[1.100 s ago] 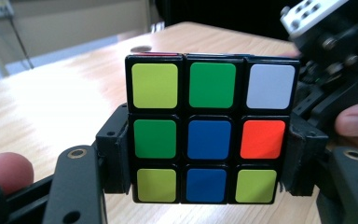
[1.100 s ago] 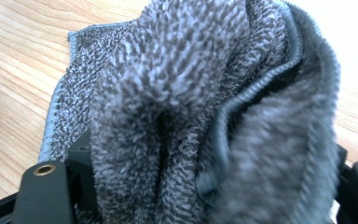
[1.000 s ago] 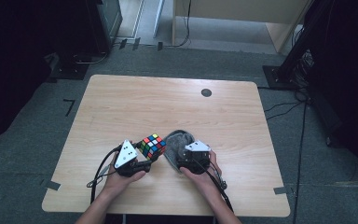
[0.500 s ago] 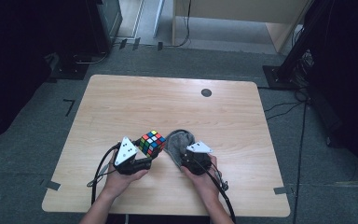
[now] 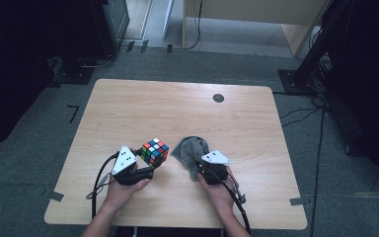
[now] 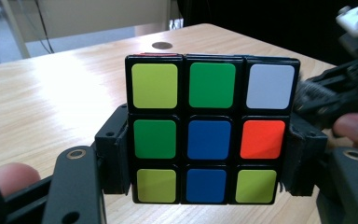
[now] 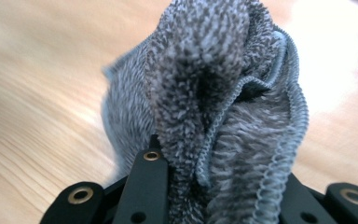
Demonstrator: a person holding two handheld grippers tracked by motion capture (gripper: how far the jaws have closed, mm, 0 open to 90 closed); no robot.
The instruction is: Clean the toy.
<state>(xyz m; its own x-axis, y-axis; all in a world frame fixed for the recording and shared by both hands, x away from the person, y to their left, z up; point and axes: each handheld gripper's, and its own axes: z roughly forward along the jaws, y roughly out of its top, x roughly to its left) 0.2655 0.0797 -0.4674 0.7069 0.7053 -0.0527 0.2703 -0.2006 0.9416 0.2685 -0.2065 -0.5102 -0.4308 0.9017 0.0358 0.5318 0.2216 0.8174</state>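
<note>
- Multicoloured cube (image 5: pixel 154 151) sits clamped in the left gripper (image 5: pixel 149 167), raised near the table's (image 5: pixel 128 108) front edge.
- Grey cloth (image 5: pixel 191 150) just beside it; right gripper (image 5: pixel 200 168) has just been closing and now pinches its bunched fold.
- Both things are gripped; wiping the cube looks yet to begin.
</note>
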